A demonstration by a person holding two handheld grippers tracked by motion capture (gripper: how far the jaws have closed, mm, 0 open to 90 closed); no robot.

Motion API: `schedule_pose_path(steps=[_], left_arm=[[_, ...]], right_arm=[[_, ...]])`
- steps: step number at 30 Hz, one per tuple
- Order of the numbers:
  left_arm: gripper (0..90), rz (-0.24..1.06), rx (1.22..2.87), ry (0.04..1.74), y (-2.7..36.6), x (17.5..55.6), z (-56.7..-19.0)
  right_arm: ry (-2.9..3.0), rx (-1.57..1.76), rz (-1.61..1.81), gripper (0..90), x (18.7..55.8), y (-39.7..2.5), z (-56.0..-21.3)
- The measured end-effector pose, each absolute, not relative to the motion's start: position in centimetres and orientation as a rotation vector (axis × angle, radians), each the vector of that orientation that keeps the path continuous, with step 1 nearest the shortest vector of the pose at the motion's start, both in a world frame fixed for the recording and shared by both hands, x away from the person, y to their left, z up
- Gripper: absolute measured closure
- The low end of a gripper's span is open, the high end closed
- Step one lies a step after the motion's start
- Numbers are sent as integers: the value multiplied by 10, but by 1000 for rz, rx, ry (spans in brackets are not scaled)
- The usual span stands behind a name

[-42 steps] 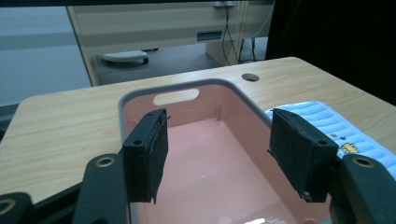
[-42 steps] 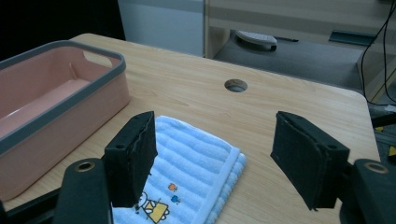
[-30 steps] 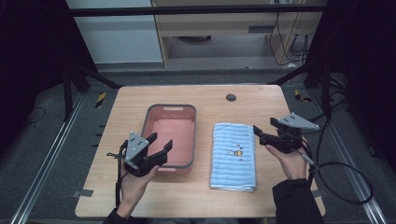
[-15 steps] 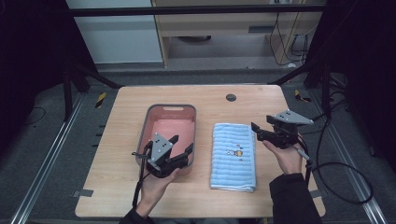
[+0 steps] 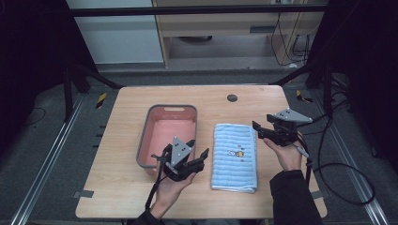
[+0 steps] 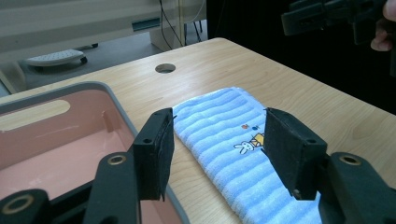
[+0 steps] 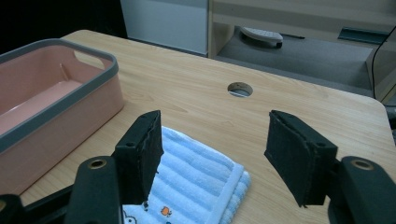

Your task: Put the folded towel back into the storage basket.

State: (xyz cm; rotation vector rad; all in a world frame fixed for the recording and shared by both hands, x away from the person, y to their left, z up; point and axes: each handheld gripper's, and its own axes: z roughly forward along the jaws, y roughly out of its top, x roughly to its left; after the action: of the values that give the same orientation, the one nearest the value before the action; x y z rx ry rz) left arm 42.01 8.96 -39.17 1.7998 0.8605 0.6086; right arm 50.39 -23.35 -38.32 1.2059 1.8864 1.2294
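Both grippers I am running are spread wide with nothing between the jaws. My left gripper (image 5: 196, 153) hangs over the near right corner of the pink bin (image 5: 168, 134), its jaws pointing toward the blue towel (image 5: 234, 156). In the left gripper view that gripper (image 6: 217, 149) frames the towel (image 6: 233, 144) between its two black pads; the left pad sits above the bin's grey rim (image 6: 126, 116), the right pad above the towel's near part. My right gripper (image 5: 257, 129) hovers just beside the towel's far right corner, jaws aimed leftward across the counter (image 5: 122, 187). In the right gripper view it (image 7: 212, 154) looks over the towel's corner (image 7: 196, 182), with the bin (image 7: 70, 88) off to the left.

I see the towel folded into a long strip, lying flat on the counter just right of the bin, apart from it by a narrow band of bare wood. It has pale blue ribbed stripes and a small cartoon print (image 5: 235, 152) near the middle; in the left gripper view the print (image 6: 247, 142) reads as a white rabbit with some coloured marks. The bin stands upright, a handle slot in its far wall.

A round cable hole (image 5: 232, 98) sits in the counter beyond the towel. A cable (image 5: 338, 168) trails from my right gripper off the counter's right edge.
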Motion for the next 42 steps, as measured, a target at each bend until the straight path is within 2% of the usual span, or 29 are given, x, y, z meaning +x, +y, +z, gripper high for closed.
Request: schedule_pose_path(steps=[20, 42], left_arm=[[463, 561, 1886, 848, 49, 424, -422], [515, 540, 1957, 913, 42, 419, -459]], right_arm=[[1905, 1269, 1197, 395, 527, -242, -403], [1949, 1369, 1139, 457, 551, -243, -442]])
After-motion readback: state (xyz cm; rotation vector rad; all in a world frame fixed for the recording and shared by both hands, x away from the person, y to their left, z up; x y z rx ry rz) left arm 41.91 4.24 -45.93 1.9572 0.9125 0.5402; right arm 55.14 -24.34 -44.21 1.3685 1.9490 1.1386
